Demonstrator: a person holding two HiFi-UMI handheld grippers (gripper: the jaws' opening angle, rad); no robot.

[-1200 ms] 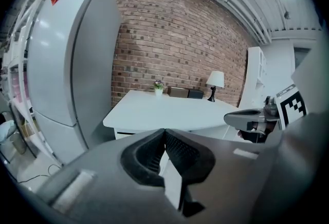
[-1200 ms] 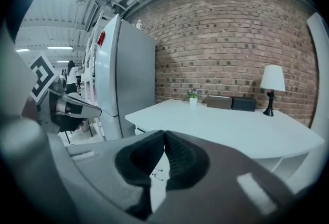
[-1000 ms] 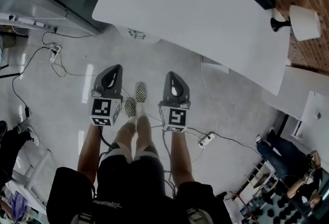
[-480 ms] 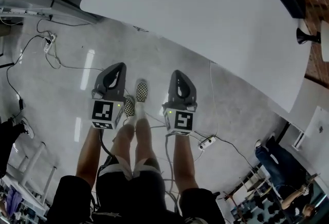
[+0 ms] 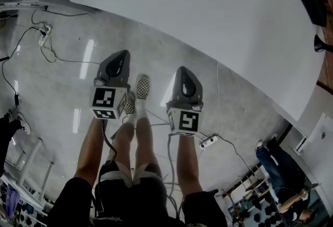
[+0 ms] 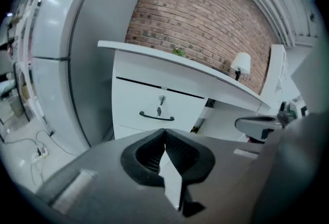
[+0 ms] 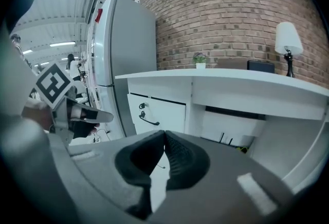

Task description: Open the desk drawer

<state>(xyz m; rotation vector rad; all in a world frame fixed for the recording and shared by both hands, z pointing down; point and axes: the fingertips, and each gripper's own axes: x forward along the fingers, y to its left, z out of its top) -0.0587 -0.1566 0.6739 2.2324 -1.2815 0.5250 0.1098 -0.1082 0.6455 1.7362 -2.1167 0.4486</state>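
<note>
The white desk (image 5: 208,7) fills the top of the head view; its drawer front is hidden there. In the left gripper view the white drawer (image 6: 154,107) shows below the desk top, closed, with a dark curved handle (image 6: 157,117) and a small key (image 6: 161,100) above it. The right gripper view shows the same drawer (image 7: 162,113) and handle (image 7: 148,121) to the left. My left gripper (image 5: 119,56) and right gripper (image 5: 183,71) hang side by side over the floor, short of the desk. Both are shut and empty.
Cables and a power strip (image 5: 209,142) lie on the grey floor near my checkered shoes (image 5: 142,87). A tall grey cabinet (image 6: 97,58) stands left of the desk. A lamp (image 7: 287,38) stands on the desk against a brick wall (image 7: 226,17). People sit at lower right (image 5: 281,161).
The desk top has come nearer and fills more of the head view. Both grippers have sunk lower, still side by side and shut.
</note>
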